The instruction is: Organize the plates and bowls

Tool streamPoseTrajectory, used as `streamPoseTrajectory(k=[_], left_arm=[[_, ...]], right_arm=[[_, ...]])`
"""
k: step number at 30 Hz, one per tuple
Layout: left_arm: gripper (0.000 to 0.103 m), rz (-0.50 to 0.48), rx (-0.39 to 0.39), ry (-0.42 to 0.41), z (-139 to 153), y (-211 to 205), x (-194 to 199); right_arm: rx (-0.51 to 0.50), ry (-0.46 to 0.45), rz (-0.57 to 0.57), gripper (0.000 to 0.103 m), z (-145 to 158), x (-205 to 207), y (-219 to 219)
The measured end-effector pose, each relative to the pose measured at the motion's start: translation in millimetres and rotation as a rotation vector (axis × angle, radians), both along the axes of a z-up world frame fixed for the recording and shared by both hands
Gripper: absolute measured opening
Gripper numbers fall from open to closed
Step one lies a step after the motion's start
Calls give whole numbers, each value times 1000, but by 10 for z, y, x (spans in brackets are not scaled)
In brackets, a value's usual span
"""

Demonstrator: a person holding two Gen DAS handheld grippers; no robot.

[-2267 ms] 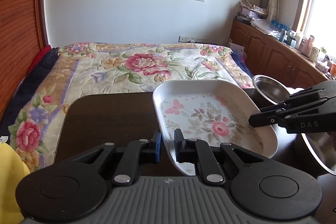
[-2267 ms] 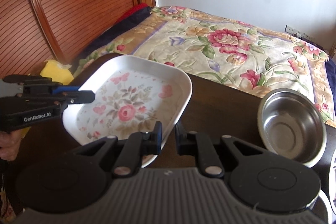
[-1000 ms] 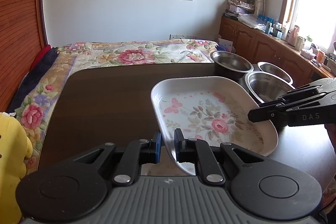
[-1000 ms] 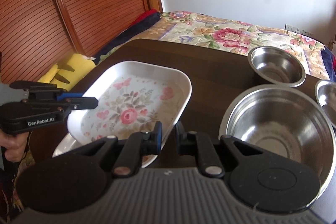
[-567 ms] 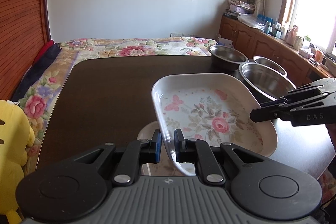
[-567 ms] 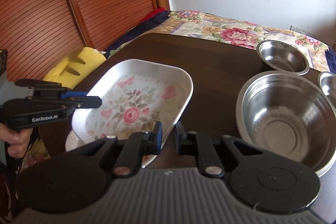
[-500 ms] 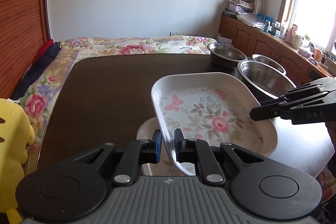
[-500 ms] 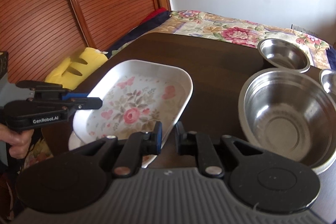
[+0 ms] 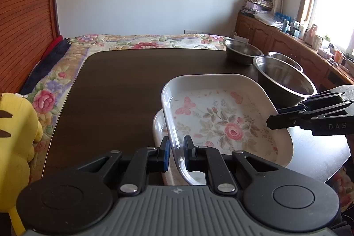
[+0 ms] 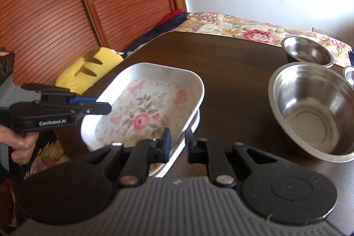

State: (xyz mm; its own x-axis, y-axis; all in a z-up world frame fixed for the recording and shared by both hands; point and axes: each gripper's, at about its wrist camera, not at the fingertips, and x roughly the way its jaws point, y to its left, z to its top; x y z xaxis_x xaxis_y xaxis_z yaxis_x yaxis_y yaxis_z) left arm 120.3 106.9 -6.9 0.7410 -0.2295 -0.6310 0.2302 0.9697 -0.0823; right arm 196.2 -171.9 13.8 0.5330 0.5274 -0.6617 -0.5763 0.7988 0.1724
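Both grippers pinch the same dish: our left gripper [image 9: 176, 152] has its fingers pressed onto the near-left rim of the floral dish [image 9: 221, 118], and our right gripper [image 10: 178, 144] closes on the opposite rim, its blue-padded finger inside the wall and the other outside. From the left wrist view we see the right gripper's black fingers reaching in at the dish's right edge; from the right wrist view the left gripper shows at the far side of the dish, with a hand [image 10: 21, 141] wrapped around its grip. We hold the dish tilted just above a second white dish [image 9: 158, 125], whose rim peeks out from under the left side; we cannot tell whether the two touch. Both sit near the front edge of a dark wooden table [image 9: 115, 90]. Further right on the table stands a large steel bowl [image 10: 314, 112], close to the dish, and behind it a smaller steel bowl [image 10: 307, 53], with the rim of a third bowl [image 9: 285, 58] just beside them. A yellow plush toy [image 10: 88, 70] lies off the table's left side, and beyond the table a bed with a flowered cover [image 9: 143, 42] meets the wooden slatted wall [image 10: 66, 3].
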Motion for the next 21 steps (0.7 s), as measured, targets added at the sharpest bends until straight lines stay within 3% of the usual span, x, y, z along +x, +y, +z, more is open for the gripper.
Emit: streamPoseTrajectory(k=[21], left_arm=[[14,21,-5,12,-114,66,-7]], right_arm=[[-32,15,10,15,-68,86,80]])
